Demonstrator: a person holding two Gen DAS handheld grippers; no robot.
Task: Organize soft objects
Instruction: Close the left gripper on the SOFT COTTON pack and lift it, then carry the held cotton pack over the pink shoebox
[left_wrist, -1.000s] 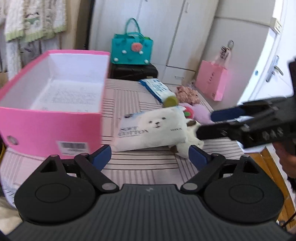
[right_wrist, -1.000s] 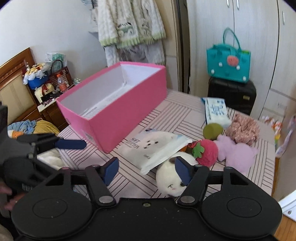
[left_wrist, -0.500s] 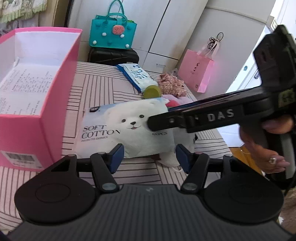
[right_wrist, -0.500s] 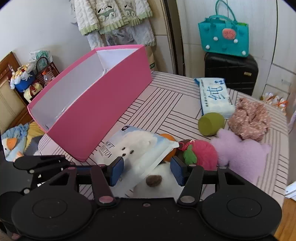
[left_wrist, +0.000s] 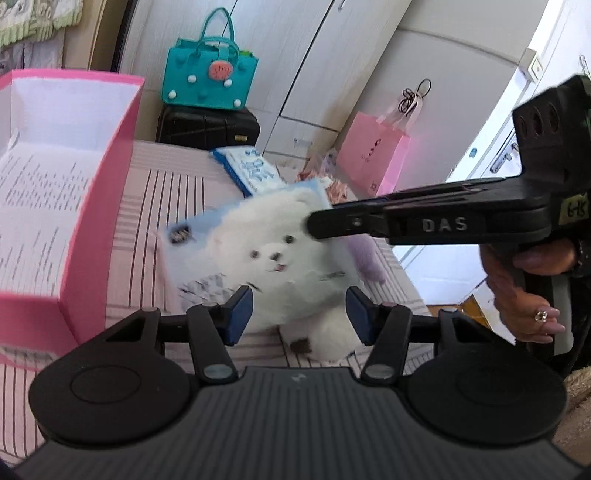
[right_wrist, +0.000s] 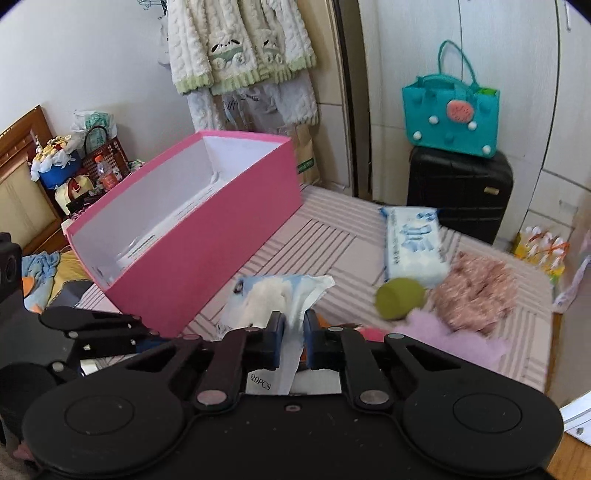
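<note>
Here, right tool (right_wrist: 294, 341) pinching tissue pack (right_wrist: 273, 299), left tool (left_wrist: 299, 314) spread, pink box (right_wrist: 207, 236) holding papers (right_wrist: 162, 236).

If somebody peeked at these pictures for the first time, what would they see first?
Probably the soft cotton pack with the white bear on it, pinched at its edge by the right tongs and lifted in the middle. Next the big pink box, open at the left of the striped table. The left tongs wait open just below the pack.
</note>
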